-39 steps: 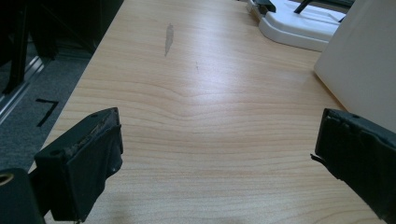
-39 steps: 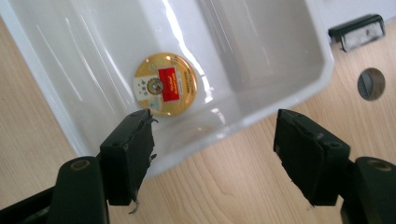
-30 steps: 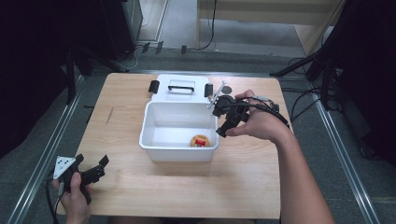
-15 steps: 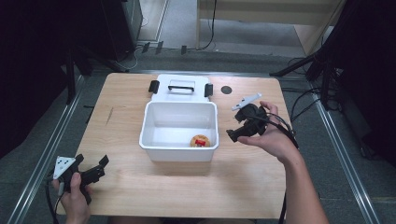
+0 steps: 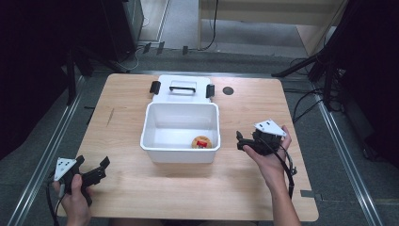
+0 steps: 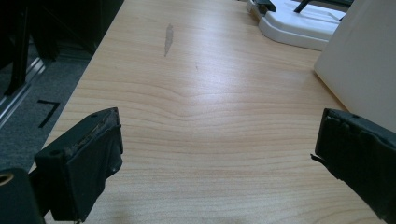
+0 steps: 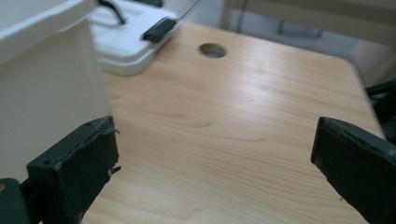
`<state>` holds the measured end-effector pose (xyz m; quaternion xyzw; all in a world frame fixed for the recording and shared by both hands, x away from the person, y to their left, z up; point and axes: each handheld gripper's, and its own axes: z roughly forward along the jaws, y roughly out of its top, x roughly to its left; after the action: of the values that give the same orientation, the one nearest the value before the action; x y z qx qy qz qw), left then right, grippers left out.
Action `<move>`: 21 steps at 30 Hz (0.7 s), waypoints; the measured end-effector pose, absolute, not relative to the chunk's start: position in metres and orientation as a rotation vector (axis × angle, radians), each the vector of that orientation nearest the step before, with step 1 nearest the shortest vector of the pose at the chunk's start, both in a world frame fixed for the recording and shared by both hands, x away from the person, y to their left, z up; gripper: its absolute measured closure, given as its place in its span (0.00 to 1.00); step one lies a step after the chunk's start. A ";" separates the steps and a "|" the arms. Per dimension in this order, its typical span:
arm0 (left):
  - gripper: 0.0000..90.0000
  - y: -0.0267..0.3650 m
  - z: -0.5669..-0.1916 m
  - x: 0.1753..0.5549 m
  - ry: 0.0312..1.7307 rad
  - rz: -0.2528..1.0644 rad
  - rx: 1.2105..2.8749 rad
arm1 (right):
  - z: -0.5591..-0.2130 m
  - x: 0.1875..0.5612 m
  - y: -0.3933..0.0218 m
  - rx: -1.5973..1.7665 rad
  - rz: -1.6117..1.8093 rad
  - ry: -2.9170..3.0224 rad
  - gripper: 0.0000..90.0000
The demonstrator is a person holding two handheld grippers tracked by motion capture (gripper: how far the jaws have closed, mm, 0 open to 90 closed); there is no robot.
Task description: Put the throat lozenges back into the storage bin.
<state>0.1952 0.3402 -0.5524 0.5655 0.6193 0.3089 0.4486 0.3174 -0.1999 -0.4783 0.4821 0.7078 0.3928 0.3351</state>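
With a small round item (image 5: pixel 202 142) lying in the white box (image 5: pixel 180 153), both the left gripper (image 5: pixel 96 170) and right gripper (image 5: pixel 245 142) hung spread and empty, so fitting the lid (image 5: pixel 181 88) beyond likely came next.

From the high view I get an evenly lit bench (image 5: pixel 197 188), bright from overhead, while the floor and racks around it sink into near black. The white bin (image 5: pixel 180 132) throws only a soft, thin shadow on the wood at its near side. In the left claw view a pale sheen lies across the wood beyond the bin's wall (image 6: pixel 359 70); grain is crisp. In the right claw view the bin's wall (image 7: pixel 46 93) is smeared and soft, the far background hazy.
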 end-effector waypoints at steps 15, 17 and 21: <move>0.02 0.340 -0.552 0.195 1.534 0.767 1.401 | -0.512 0.294 -0.239 1.402 1.065 1.585 0.05; 0.02 0.340 -0.552 0.195 1.533 0.768 1.401 | -0.514 0.290 -0.245 1.416 1.061 1.581 0.05; 0.02 0.340 -0.552 0.195 1.533 0.768 1.401 | -0.519 0.283 -0.257 1.438 1.040 1.573 0.05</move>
<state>0.1952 0.3397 -0.5523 0.5660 0.6191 0.3101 0.4473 0.2834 -0.2574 -0.5189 0.5621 0.6147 0.4063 0.3756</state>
